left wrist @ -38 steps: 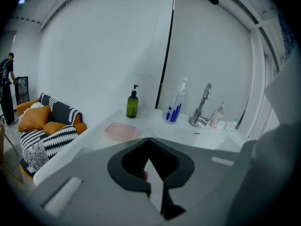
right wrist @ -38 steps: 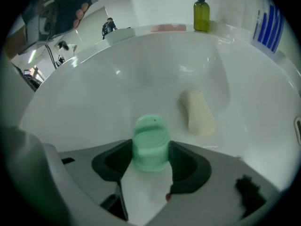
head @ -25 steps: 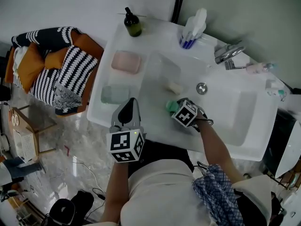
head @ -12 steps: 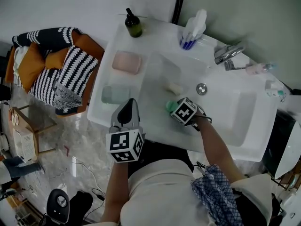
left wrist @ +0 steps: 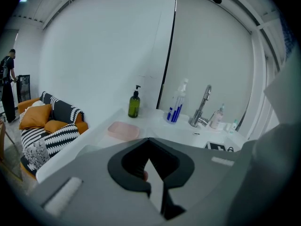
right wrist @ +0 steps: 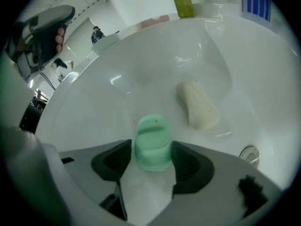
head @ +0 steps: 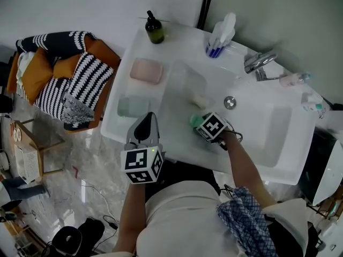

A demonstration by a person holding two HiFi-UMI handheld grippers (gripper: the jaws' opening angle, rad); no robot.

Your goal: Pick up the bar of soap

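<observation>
A cream bar of soap (head: 200,100) (right wrist: 198,104) lies on the sloped white bottom of the basin (head: 257,143), left of the drain. A translucent green soap bar (right wrist: 153,142) (head: 195,121) stands between the two dark pads of my right gripper (right wrist: 151,154) (head: 199,123), which is shut on it, just short of the cream bar. Near the counter's front edge, my left gripper (head: 146,123) (left wrist: 149,147) points toward the counter. Its jaws are together with nothing between them.
On the counter left of the basin sit a pink soap dish (head: 146,71) and a pale green dish (head: 133,106). Along the back stand a dark green pump bottle (head: 155,30), a blue-and-white bottle (head: 220,36) and the tap (head: 260,60). The drain (head: 229,101) is mid-basin. A striped sofa (head: 64,74) stands at the left.
</observation>
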